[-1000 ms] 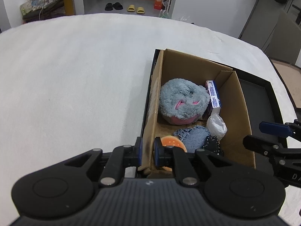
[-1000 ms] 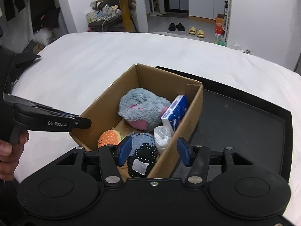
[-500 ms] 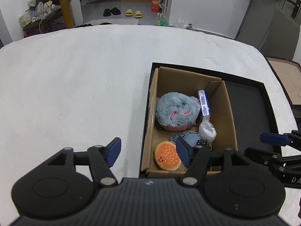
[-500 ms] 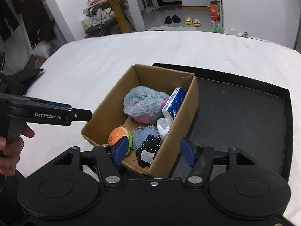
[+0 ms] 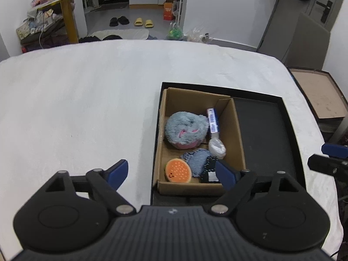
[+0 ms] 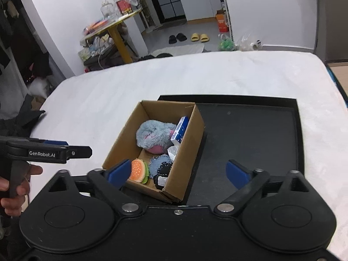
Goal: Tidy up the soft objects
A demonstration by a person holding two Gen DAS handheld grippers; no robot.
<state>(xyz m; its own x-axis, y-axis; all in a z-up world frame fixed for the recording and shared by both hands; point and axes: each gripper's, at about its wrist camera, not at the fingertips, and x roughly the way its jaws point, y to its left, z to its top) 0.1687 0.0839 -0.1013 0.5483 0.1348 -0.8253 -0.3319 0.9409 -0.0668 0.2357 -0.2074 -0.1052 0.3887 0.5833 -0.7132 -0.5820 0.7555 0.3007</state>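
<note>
While both sets of jaws are opening wide with nothing between them, the left gripper [image 5: 170, 173] and right gripper [image 6: 178, 173] are hanging above the near end of the box [image 6: 196, 134]. Neither is holding or touching anything.

Below and just ahead of the jaws, the box is sitting inside the left part of a black tray [image 6: 250, 134] on the white surface [image 5: 76, 108]. All the soft things in view are lying in it: a grey plush [image 5: 186, 129] toward the far end, a burger toy [image 5: 178, 171] at the near wall, a blue knit piece [image 5: 196, 162] and a dark spotted piece [image 5: 208, 168] beside it, and a white bag [image 5: 217, 149] under a blue packet [image 5: 213, 120] along the right wall. Nothing soft is showing on the surface around the box, so the sorting is looking close to done, as far as these views reach.

Risks from here are coming mostly from the wide jaws. In the left view, the right fingertip is overlapping the near right corner of the box; any dip or swing could catch the cardboard wall and drag or tip the light box. The two grippers are also working close together, so a crossing move could knock them. Another reach inside could snag the knit piece and pull it out.
</note>
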